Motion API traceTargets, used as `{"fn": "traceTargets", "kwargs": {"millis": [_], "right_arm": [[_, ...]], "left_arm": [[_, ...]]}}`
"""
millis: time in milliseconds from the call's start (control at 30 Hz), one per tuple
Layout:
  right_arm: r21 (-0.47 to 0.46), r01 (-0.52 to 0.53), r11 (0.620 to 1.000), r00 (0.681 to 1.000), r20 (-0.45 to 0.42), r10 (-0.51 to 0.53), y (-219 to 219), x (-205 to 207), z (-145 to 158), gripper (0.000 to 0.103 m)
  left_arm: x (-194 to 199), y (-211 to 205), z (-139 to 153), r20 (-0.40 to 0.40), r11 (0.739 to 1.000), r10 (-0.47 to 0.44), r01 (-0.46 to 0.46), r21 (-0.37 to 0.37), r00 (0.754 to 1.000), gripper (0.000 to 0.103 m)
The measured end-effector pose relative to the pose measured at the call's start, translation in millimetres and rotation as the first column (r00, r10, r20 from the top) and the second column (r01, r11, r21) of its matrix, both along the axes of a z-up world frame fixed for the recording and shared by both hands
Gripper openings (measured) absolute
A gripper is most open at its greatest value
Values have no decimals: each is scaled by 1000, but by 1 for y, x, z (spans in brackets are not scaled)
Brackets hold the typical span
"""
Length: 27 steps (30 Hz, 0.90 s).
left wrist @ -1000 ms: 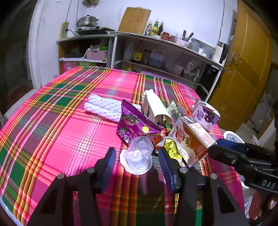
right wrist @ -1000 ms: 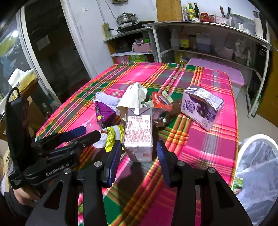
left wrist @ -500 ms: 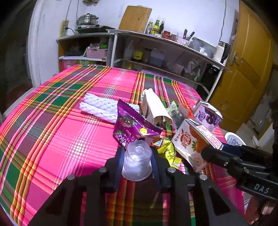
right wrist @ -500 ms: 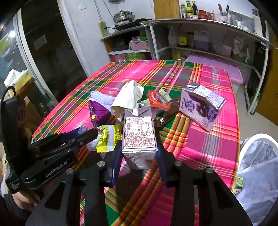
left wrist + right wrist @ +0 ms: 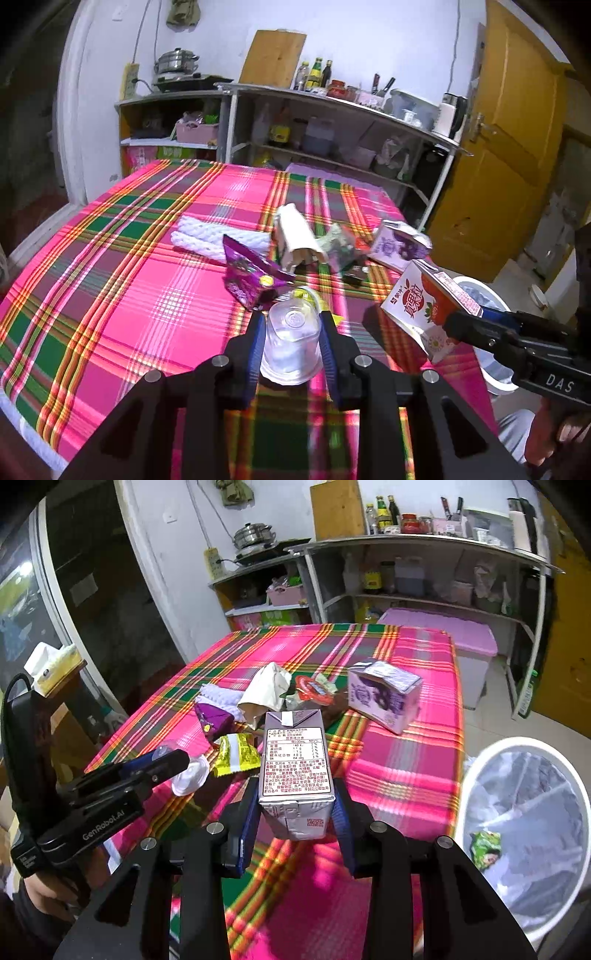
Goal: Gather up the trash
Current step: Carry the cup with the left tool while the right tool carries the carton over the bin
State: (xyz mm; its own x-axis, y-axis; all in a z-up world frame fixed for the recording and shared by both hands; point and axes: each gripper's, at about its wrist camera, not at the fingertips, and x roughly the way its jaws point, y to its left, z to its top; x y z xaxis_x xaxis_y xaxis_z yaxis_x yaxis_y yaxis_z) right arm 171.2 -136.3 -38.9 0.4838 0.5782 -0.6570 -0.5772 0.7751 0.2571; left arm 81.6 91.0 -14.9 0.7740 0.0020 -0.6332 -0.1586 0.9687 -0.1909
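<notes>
- Left wrist view: the left gripper (image 5: 291, 339), spread a second ago, now pinches the clear plastic cup (image 5: 290, 341), lifted off the tablecloth (image 5: 129, 295).
- The right gripper (image 5: 297, 812) has likewise clamped the milk carton (image 5: 295, 760); both pieces look ready for dumping.
- Only the right wrist view shows inside the lined bin (image 5: 524, 834) beside the table.

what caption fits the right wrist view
Right tool grips a milk carton above the plaid tablecloth, white trash bin alongside.

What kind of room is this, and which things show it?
Most likely a home kitchen: a steel pot on a cooktop, sauce bottles on metal shelving, and a table under a plaid cloth strewn with food packaging.
</notes>
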Motion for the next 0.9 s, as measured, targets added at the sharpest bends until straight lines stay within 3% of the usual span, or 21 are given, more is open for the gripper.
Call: {"fn": "traceTargets", "kwargs": {"millis": [467, 900], "right_arm": [[21, 107, 994, 994, 34, -108, -62, -31, 14, 38], [28, 214, 976, 976, 33, -215, -111, -32, 11, 38]], "left_arm": [[-21, -60, 24, 45, 992, -128, 128, 3, 991, 29], [-14, -117, 32, 49, 964, -267, 266, 18, 963, 29]]}}
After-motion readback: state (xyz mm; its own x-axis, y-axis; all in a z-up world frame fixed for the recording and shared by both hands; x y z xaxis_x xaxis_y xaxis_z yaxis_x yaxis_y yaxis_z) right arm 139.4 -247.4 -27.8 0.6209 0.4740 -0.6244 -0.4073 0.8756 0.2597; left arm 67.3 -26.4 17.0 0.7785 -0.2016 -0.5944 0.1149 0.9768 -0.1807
